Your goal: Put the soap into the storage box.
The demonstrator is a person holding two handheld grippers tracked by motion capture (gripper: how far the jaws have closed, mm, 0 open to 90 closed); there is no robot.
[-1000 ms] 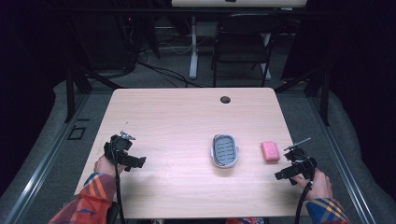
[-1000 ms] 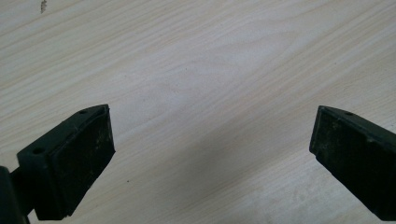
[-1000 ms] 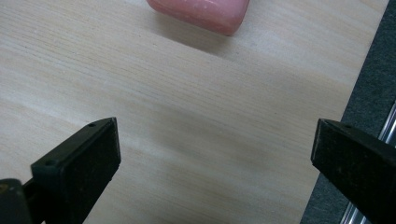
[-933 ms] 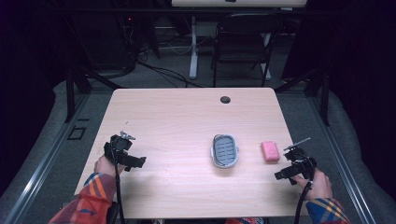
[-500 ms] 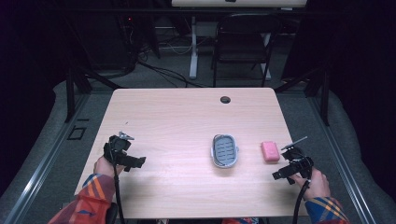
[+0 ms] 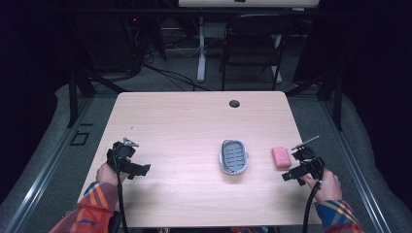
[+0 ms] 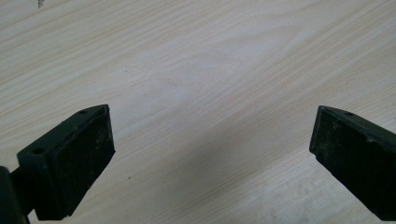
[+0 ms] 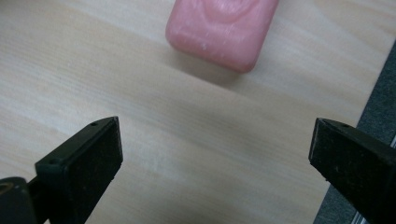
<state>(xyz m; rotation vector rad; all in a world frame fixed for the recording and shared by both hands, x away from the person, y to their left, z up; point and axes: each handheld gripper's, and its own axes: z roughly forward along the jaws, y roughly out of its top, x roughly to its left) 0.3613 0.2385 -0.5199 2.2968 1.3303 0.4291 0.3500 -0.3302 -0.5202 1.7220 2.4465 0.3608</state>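
Note:
A pink bar of soap (image 6: 281, 157) lies on the wooden table (image 6: 194, 126), just right of a grey slotted soap dish (image 6: 234, 156). My right gripper (image 6: 290, 175) is open near the table's right edge, a little in front of the soap. In the right gripper view the soap (image 8: 220, 29) lies ahead of the spread jaws, with bare wood between them. My left gripper (image 6: 142, 170) is open over the front left of the table. In the left gripper view nothing but wood grain lies between its black pads (image 7: 81, 161).
A round cable hole (image 6: 234, 103) sits near the table's far edge. A black chair (image 6: 252, 43) and a white desk leg (image 6: 200, 46) stand behind the table. The right table edge (image 8: 369, 107) runs close beside my right gripper, with grey floor beyond.
My right gripper has edged a little left and forward, closer to the soap. The left gripper, soap and dish have stayed put.

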